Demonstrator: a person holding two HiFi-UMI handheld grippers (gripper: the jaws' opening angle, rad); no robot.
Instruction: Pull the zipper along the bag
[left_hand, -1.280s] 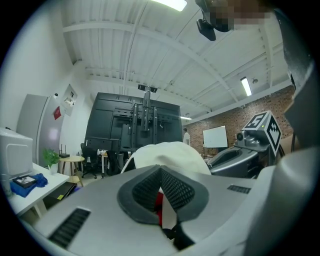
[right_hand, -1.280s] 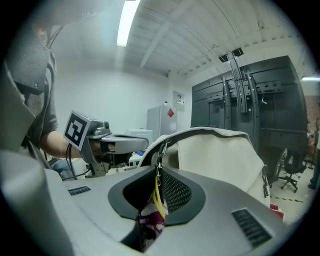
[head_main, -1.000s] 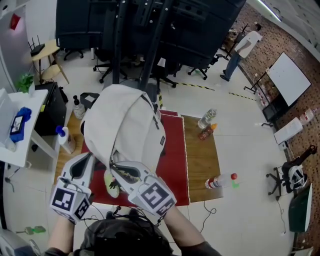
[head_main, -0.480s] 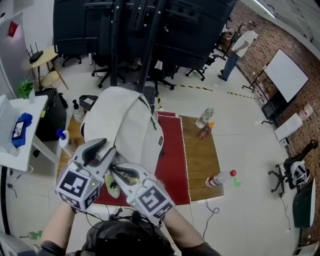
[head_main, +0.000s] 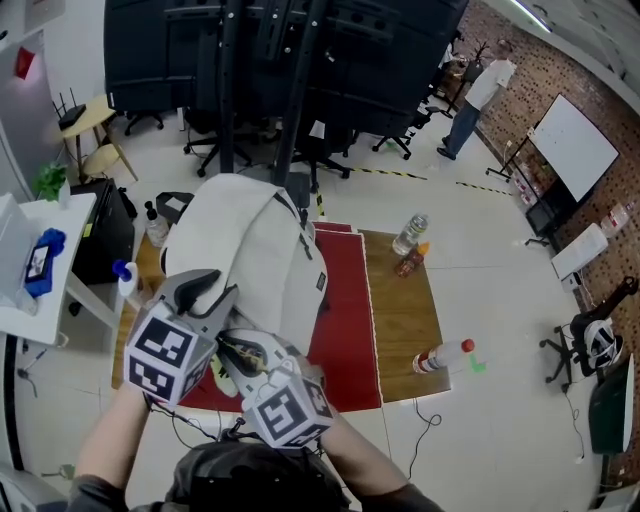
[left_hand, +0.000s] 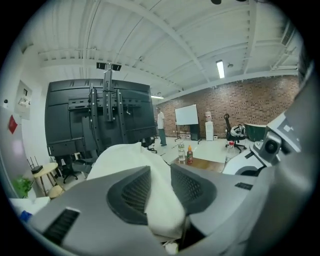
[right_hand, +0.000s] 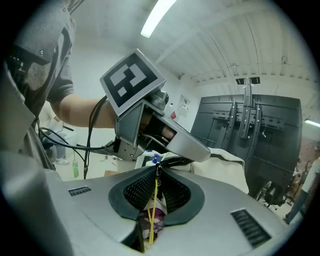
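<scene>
Our right gripper (right_hand: 157, 175) pinches the zipper pull (right_hand: 151, 212) at lower centre; our left gripper (left_hand: 160, 175), jaws just opened, loosely straddles the bag (left_hand: 122, 156).

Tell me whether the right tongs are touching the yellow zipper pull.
Touching. The right gripper view shows the right tongs shut on the yellow zipper pull, pinching it from both sides.

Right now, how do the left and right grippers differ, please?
The left gripper stands open, its jaws having just opened; the right gripper is shut. The left gripper straddles a fold of the white bag; the right gripper pinches the yellow zipper pull. Both are at that bag.
</scene>
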